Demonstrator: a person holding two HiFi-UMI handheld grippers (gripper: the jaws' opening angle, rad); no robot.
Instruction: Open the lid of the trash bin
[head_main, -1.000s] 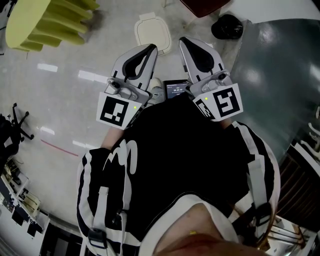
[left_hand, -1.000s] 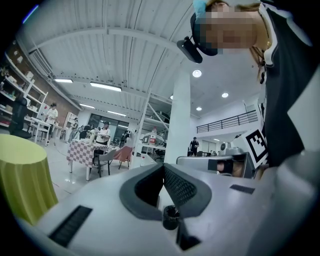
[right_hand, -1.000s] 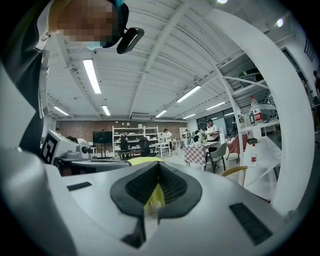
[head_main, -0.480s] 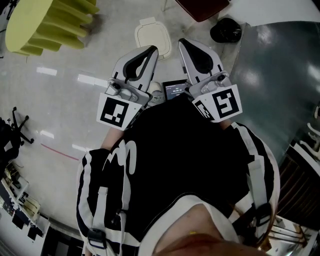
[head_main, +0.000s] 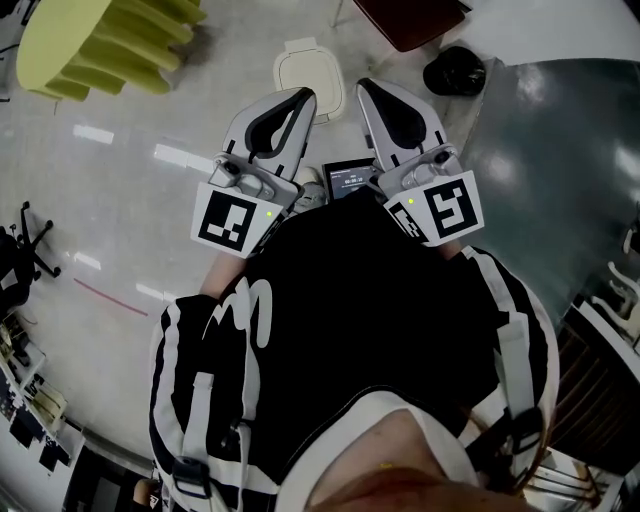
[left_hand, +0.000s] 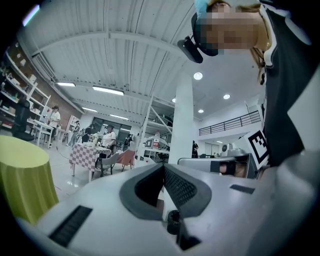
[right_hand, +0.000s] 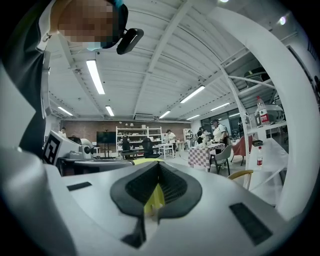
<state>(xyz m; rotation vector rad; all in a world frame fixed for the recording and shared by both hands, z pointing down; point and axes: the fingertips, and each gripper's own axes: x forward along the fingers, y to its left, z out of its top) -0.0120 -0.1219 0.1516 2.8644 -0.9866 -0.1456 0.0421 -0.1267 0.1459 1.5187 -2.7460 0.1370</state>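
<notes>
The trash bin (head_main: 308, 68) stands on the pale floor ahead of me, small, with its cream-white lid down. I hold both grippers close to my chest, pointing forward, well short of the bin. The left gripper (head_main: 300, 97) is shut with nothing in it, its tip just below and left of the bin in the head view. My right gripper (head_main: 367, 88) is likewise shut and empty, to the bin's right. Both gripper views look level across the hall and do not show the bin; the left gripper (left_hand: 163, 167) and right gripper (right_hand: 159, 164) have their jaws meeting at the tip.
A yellow-green round table (head_main: 90, 40) stands at the far left, a dark red seat (head_main: 410, 15) and a black round object (head_main: 455, 70) beyond the bin. A grey sheet (head_main: 550, 130) covers the floor at right. A small screen (head_main: 350, 180) sits between the grippers.
Both grippers hold the same pose, still shut. Only the head view has shifted slightly.
</notes>
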